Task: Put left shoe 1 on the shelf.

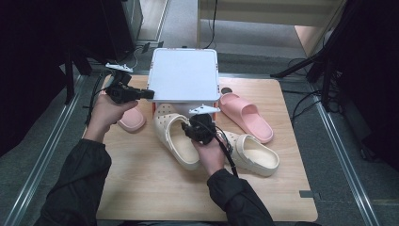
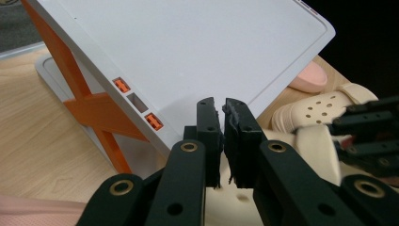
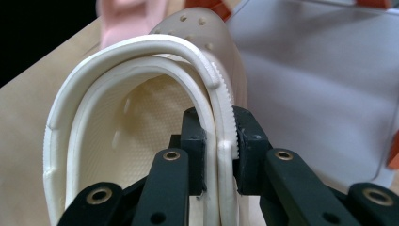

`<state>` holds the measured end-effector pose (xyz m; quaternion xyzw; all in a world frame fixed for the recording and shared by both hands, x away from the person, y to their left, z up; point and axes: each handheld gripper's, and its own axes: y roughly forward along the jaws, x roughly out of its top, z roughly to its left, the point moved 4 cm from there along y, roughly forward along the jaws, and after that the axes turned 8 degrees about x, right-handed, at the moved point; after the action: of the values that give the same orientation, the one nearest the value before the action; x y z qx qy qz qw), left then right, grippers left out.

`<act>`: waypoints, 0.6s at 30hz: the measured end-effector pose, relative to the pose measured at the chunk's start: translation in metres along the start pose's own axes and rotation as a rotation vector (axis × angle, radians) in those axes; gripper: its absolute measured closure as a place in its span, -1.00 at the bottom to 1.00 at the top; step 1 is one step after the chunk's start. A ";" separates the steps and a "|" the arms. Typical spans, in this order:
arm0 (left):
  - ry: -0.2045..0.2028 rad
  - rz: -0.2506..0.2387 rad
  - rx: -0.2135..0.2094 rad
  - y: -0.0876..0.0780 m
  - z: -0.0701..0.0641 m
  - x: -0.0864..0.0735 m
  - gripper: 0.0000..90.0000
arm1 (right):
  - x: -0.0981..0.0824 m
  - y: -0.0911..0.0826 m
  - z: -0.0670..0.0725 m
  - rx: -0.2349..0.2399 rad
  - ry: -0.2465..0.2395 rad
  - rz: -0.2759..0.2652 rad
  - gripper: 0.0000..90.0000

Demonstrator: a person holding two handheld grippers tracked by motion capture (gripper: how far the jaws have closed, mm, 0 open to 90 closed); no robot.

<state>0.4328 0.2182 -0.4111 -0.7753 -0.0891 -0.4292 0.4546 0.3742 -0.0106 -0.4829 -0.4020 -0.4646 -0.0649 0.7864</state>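
Two black jaws of the right gripper (image 3: 220, 141) pinch the side wall and heel strap of a cream clog (image 3: 141, 108): in the right gripper view one pad sits inside the shoe's opening and the other outside, pressed against the ribbed strap, with the rim running up between them. From the high view this clog (image 1: 176, 139) lies at the middle of the wooden table (image 1: 155, 193), toe toward the white lid (image 1: 184, 75) of an orange-framed box, and the right gripper (image 1: 200, 129) comes onto it from the person's side. Its twin, the second cream clog (image 1: 254, 154), lies just to the right, near a pink slide (image 1: 245, 115); another pink slide (image 1: 131, 120) lies on the left. The left gripper (image 2: 221, 127) has its jaws drawn almost together with nothing visible between the pads, held at the near left corner of the tilted lid (image 2: 188, 52); whether it touches the lid I cannot tell
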 end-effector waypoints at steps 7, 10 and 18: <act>0.003 0.000 -0.003 0.000 0.000 0.000 0.88 | 0.008 0.022 -0.017 -0.073 0.081 -0.022 0.72; 0.005 0.000 -0.005 0.000 0.000 0.000 0.88 | 0.008 0.029 -0.021 -0.092 0.106 -0.026 0.71; 0.016 -0.006 -0.019 0.000 0.002 0.000 0.87 | 0.001 0.031 -0.022 -0.053 0.094 -0.021 0.49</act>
<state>0.4340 0.2194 -0.4118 -0.7759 -0.0837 -0.4376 0.4466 0.4044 -0.0048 -0.5056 -0.4144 -0.4294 -0.1043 0.7956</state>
